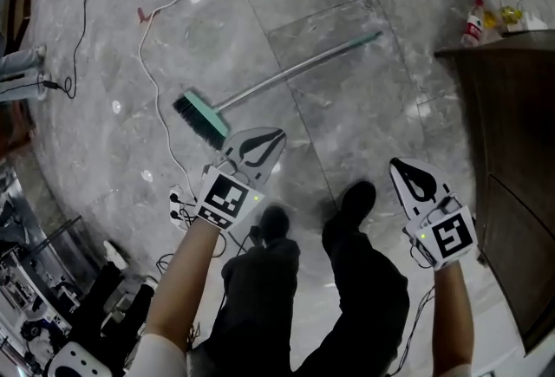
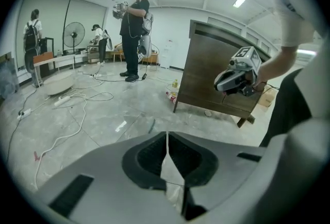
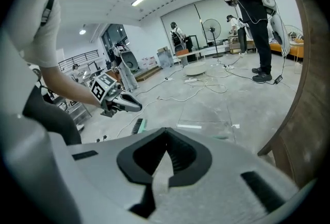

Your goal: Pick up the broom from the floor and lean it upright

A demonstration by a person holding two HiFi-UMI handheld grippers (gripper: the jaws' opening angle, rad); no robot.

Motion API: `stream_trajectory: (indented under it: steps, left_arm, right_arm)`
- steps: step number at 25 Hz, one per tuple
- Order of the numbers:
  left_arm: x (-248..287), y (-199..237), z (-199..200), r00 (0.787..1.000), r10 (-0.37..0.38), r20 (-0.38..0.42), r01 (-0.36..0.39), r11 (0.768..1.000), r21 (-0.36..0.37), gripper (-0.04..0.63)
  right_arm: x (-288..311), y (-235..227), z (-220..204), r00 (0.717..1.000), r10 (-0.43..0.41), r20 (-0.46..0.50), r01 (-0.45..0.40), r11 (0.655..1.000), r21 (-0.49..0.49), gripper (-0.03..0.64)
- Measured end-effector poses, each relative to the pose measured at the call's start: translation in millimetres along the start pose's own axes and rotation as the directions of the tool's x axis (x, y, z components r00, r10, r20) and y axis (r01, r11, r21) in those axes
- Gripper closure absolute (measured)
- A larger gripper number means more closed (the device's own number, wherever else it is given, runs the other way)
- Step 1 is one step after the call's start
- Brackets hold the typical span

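L hand-held gripper [image 1: 279,135] & R hand-held gripper [image 1: 396,165]: jaws closed, empty, both tilted down, broom [image 1: 277,80] ahead.

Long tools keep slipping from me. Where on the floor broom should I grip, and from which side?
I'd take the broom by its thin handle just beyond the teal head, from above, left gripper closing across it. It lies flat on the floor, so only its top is free; the head is wide and bristly.

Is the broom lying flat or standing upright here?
Lying flat: the broom rests head and handle on the floor, nothing holding it.
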State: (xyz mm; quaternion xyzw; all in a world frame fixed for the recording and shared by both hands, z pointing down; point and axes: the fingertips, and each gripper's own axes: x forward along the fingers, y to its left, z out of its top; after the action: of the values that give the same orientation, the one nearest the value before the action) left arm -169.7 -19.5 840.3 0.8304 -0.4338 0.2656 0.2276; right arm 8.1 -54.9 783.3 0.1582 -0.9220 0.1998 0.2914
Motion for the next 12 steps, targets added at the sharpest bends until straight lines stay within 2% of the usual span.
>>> stream_trajectory:
  steps: [7,12]
  left_arm:
    - [62.5,43.5,-64.8,1.000,0.006,-0.028,-0.006,1.000,0.018,0.581]
    - [102.7,71.5,-118.6,0.997,0.008,-0.079,-0.006,1.000,0.029,0.581]
  right_arm:
    - [46.7,-29.3,-47.4,1.000,0.008,0.017,-0.007,0.999,-0.036,0.617]
    - [80.6,-42.0,-90.5,1.000,0.006,-0.022,-0.007,0.999,-0.044,0.617]
